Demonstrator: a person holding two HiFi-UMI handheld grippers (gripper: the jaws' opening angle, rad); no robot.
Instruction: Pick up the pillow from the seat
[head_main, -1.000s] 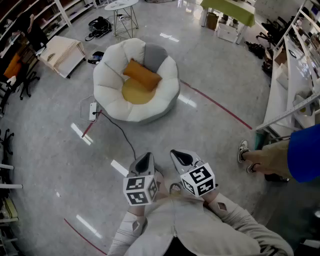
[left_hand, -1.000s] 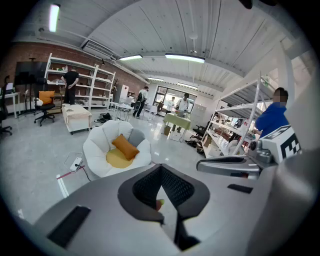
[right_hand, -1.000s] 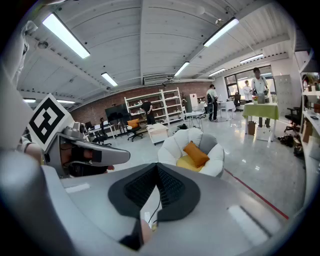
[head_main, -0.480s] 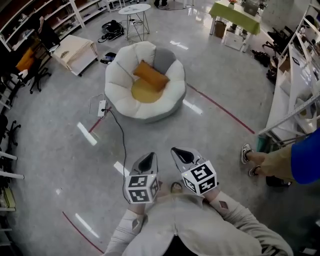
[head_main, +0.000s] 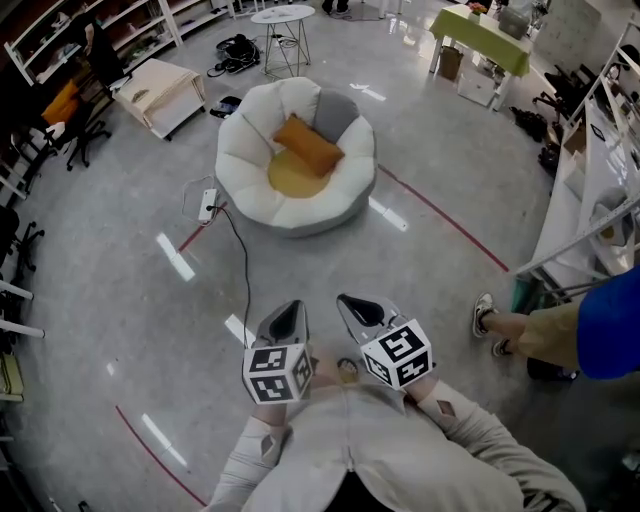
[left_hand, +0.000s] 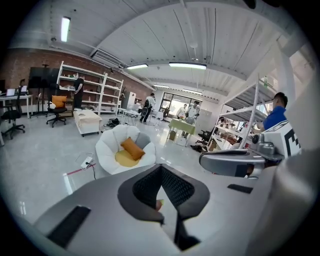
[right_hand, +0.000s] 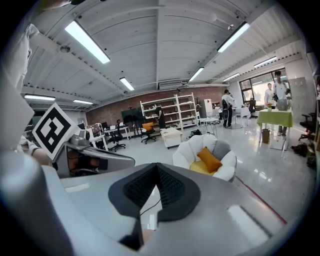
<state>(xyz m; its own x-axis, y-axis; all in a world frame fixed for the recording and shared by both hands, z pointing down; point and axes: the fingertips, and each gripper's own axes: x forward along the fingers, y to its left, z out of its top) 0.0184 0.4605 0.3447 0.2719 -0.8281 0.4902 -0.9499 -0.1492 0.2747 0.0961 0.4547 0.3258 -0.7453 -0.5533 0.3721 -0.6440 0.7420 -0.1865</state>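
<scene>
- Orange rectangular pillow (head_main: 308, 146) lies on the yellow centre cushion (head_main: 285, 180) of the white puffy round seat (head_main: 240, 170), next to its grey back section.
- Your left gripper (head_main: 290, 310) has its jaws closed together, with nothing between them.
- Your right gripper (head_main: 352, 306) is likewise closed and empty.
- Both sit side by side near your chest, well apart from the seat.

The hall is bright and evenly lit by long ceiling lamps (right_hand: 87, 42) and by windows (right_hand: 260, 82). The glossy floor (head_main: 90, 200) carries white streaks of glare. Both gripper views bend strongly toward their black round edges, and the nearest surfaces look soft.
</scene>
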